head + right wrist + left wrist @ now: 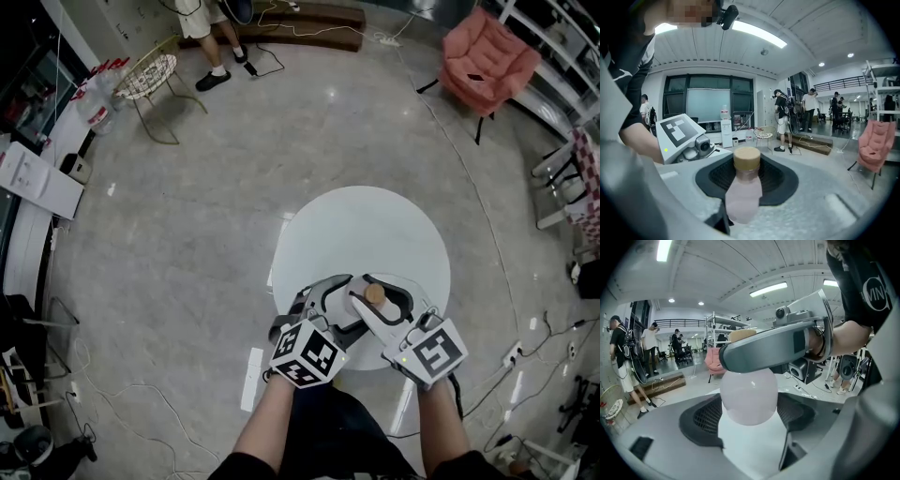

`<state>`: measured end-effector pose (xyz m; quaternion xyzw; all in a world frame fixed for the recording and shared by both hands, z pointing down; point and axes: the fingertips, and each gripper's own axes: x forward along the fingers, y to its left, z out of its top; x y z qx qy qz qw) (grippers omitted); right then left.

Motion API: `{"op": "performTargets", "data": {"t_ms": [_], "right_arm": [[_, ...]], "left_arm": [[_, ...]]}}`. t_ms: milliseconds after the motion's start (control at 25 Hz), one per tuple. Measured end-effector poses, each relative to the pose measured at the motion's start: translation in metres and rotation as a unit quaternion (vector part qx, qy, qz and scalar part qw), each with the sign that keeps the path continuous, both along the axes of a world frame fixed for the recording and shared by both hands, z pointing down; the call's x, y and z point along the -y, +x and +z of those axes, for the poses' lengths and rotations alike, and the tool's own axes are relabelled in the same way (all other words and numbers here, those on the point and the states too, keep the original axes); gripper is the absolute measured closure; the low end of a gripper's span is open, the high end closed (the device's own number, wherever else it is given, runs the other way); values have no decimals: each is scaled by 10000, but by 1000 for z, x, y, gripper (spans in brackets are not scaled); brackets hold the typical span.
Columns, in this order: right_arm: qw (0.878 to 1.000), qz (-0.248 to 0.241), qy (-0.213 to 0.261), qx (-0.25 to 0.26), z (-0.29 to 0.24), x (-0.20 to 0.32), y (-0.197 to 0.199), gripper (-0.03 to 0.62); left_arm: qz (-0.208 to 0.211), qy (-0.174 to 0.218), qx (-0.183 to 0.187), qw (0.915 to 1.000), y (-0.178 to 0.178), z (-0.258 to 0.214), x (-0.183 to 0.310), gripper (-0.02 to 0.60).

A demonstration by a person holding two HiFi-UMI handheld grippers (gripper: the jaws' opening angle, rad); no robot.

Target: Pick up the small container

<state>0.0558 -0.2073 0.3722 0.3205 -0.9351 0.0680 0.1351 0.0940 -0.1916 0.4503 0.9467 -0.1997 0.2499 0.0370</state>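
Left tongs (pixel 749 416) and right tongs (pixel 746 185) both clamp the small container (pixel 374 293), apparently clear of the surface (pixel 361 225); pickup looks done.

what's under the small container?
The white round table. In the left gripper view the small container's rounded base shows with bare tabletop below. In the head view the left gripper and right gripper cover that spot; whether it touches the table cannot be told.

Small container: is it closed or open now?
Closed: a tan cap sits on the neck of the small container.
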Motion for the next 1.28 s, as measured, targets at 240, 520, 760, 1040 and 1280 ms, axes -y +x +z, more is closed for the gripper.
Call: {"op": "performTargets", "data": {"t_ms": [240, 520, 760, 1040, 1280], "right_arm": [[10000, 14, 42, 58, -21, -8, 3, 464], [10000, -8, 76, -20, -40, -15, 5, 464], [9998, 171, -10, -41, -55, -16, 9, 464], [9998, -43, 145, 135, -69, -20, 15, 464], [9997, -73, 179, 177, -84, -23, 19, 464]], "left_arm": [[19, 48, -13, 10000, 2, -21, -7, 236], [28, 67, -80, 9999, 4, -42, -14, 236], [32, 92, -22, 9999, 5, -55, -18, 236], [-29, 138, -9, 9999, 11, -71, -18, 236], [-44, 212, -66, 9997, 14, -87, -20, 236]]}}
